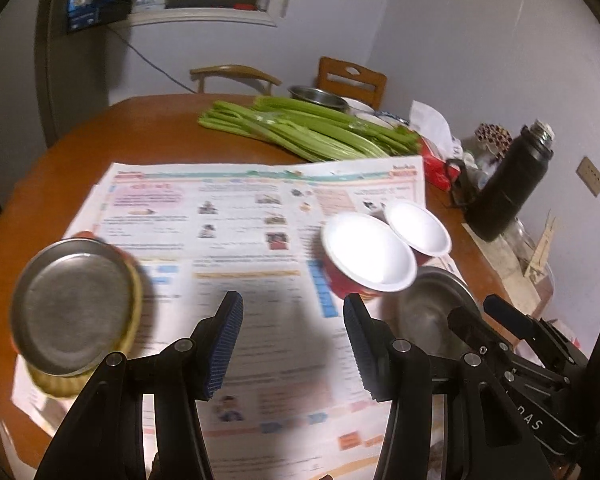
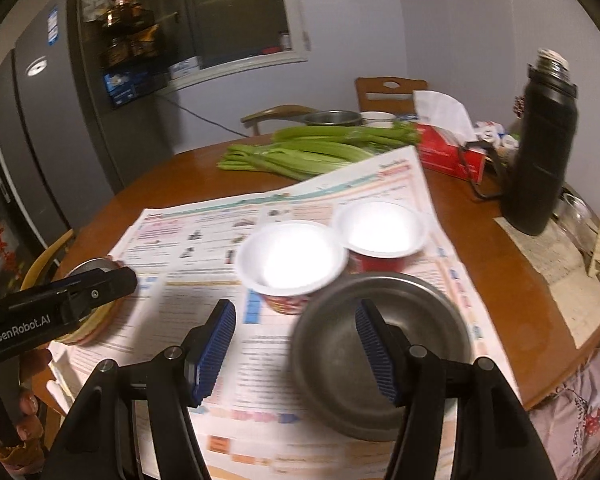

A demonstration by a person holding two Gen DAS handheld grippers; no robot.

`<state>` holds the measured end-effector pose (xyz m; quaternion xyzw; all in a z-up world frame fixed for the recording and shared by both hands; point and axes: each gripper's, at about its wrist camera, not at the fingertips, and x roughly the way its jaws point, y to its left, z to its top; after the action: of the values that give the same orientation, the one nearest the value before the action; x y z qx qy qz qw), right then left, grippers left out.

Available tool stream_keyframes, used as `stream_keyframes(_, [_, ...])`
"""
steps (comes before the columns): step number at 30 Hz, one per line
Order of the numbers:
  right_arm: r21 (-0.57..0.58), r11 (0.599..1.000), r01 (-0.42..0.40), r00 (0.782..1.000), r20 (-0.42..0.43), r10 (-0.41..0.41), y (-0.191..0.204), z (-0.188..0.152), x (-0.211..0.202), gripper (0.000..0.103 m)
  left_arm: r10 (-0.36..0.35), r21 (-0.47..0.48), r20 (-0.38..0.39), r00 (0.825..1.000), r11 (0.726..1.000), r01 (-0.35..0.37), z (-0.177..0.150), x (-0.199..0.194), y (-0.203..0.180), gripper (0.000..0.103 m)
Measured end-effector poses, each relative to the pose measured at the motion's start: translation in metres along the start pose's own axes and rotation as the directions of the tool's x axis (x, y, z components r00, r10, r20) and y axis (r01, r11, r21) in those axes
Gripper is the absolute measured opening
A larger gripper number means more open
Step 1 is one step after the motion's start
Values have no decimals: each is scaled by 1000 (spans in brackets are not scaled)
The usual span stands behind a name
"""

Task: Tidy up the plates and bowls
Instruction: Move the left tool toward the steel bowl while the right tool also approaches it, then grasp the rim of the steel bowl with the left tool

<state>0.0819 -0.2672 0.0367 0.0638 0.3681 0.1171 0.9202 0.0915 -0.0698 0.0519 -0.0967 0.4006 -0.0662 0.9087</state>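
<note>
Two red bowls with white insides (image 1: 370, 254) (image 1: 418, 230) stand side by side on a spread newspaper (image 1: 236, 216). Close in front of them sits a steel bowl (image 2: 380, 348). A steel plate (image 1: 74, 304) rests on a yellow dish at the paper's left edge. My left gripper (image 1: 294, 320) hangs open over bare newspaper between the steel plate and the nearer red bowl. My right gripper (image 2: 296, 332) is open too; its right finger (image 2: 376, 348) hovers over the steel bowl and the bowl's left rim lies between the fingers, untouched as far as I can see.
The round wooden table (image 2: 480, 240) also carries celery stalks (image 2: 300, 156), a red tissue box (image 2: 448, 152), a tall black flask (image 2: 540, 148) and more bowls (image 2: 332, 118) at the far edge. Wooden chairs (image 2: 388, 92) stand behind; a dark fridge (image 2: 40, 140) is at left.
</note>
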Motion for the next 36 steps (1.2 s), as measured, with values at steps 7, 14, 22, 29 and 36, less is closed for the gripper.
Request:
stream_keyframes(7, [43, 997, 66, 998, -24, -65, -48, -5, 1, 62, -50, 20, -41, 998, 998, 51, -7, 21, -34, 54])
stream_keyframes(14, [69, 991, 112, 992, -67, -107, -84, -11, 11, 62, -75, 21, -88, 993, 997, 78, -10, 47, -57, 54])
stream_keyframes(22, [79, 990, 121, 985, -136, -110, -101, -21, 34, 62, -86, 23, -160, 983, 996, 91, -15, 84, -75, 54])
stream_keyframes(29, [59, 991, 121, 980, -166, -110, -105, -27, 50, 59, -84, 47, -207, 975, 994, 96, -18, 110, -90, 54])
stream_keyframes(36, [10, 995, 98, 982, -166, -95, -97, -29, 55, 52, -105, 64, -232, 967, 990, 123, -22, 126, -100, 38])
